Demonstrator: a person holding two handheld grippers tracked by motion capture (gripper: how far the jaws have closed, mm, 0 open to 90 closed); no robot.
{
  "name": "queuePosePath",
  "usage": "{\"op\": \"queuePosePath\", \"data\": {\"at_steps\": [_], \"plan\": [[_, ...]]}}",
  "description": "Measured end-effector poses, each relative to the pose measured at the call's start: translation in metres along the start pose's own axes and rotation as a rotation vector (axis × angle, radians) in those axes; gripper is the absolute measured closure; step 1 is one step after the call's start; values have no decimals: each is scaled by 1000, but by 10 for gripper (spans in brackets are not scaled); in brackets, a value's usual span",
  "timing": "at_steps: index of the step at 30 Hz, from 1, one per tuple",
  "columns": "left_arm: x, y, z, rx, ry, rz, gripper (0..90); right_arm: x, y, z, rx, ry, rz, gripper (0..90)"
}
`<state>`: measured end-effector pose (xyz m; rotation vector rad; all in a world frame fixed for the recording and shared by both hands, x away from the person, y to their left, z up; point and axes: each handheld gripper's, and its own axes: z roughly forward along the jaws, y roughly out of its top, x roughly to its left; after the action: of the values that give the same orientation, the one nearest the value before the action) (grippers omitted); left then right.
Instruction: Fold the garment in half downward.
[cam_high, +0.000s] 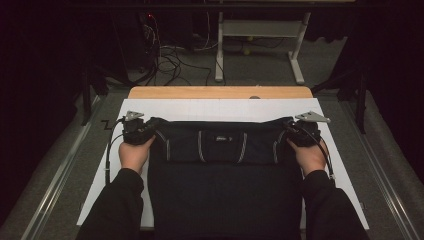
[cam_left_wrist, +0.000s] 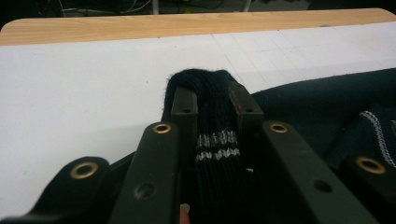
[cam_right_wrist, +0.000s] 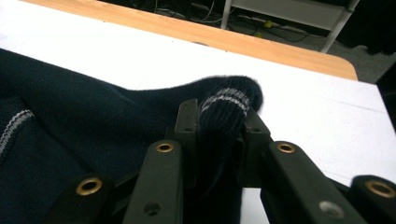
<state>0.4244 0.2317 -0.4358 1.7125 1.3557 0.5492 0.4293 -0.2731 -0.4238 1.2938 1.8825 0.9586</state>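
On the white sheet (cam_high: 220, 107) that covers most of the light wooden tabletop (cam_high: 220, 92) lies a dark navy knitted sweater with thin grey-white stripes (cam_high: 220, 170), spread flat and reaching back to the near edge between the person's forearms. Its far fold runs straight across the sheet, well short of the sheet's far edge, so a bare white band stays free beyond it, and past that a strip of bare wood.

At the fold's left end the left gripper (cam_high: 137, 131) is clamped on a ribbed, striped bunch of the knit; in the left gripper view the fabric fills the gap between the two black jaws (cam_left_wrist: 212, 116) and bulges over their tips. At the fold's right end the right gripper (cam_high: 302, 131) pinches the other corner the same way, and the right gripper view shows the striped knit wedged between its jaws (cam_right_wrist: 219, 121).

To the left of the left gripper and to the right of the right one narrow white margins of sheet remain before its side edges. Grey carpet floor (cam_high: 65, 165) surrounds the table, and a white desk frame (cam_high: 260, 30) with loose cables stands well behind it.
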Motion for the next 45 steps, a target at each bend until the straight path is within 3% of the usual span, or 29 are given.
{"op": "queuePosePath", "data": {"at_steps": [3,6,8,10,13,16,24,30,35,45], "plan": [[2,1,1,9,-1,-25,666,-2,-2,3,8,-6,8,672],[5,1,3,45,-6,-77,411,-4,-3,4,16,-30,24,438],[6,0,2,65,-2,-76,334,-6,-5,3,14,-36,51,340],[4,-1,-2,77,-4,-63,275,-5,-7,0,7,-31,52,318],[0,-4,-10,49,-17,-58,273,-3,-13,-6,-3,-26,28,296],[-5,-7,-13,74,-36,-48,220,-2,-20,-10,-5,6,50,268],[-27,-36,-15,144,-127,26,217,12,-42,-20,28,90,36,266],[-31,-54,-7,224,-151,32,227,24,-55,-26,65,156,12,316],[-33,-61,-3,247,-164,50,324,31,-61,-27,97,201,9,381],[-37,-66,-4,234,-166,94,536,33,-66,-23,144,233,-1,524]]}}
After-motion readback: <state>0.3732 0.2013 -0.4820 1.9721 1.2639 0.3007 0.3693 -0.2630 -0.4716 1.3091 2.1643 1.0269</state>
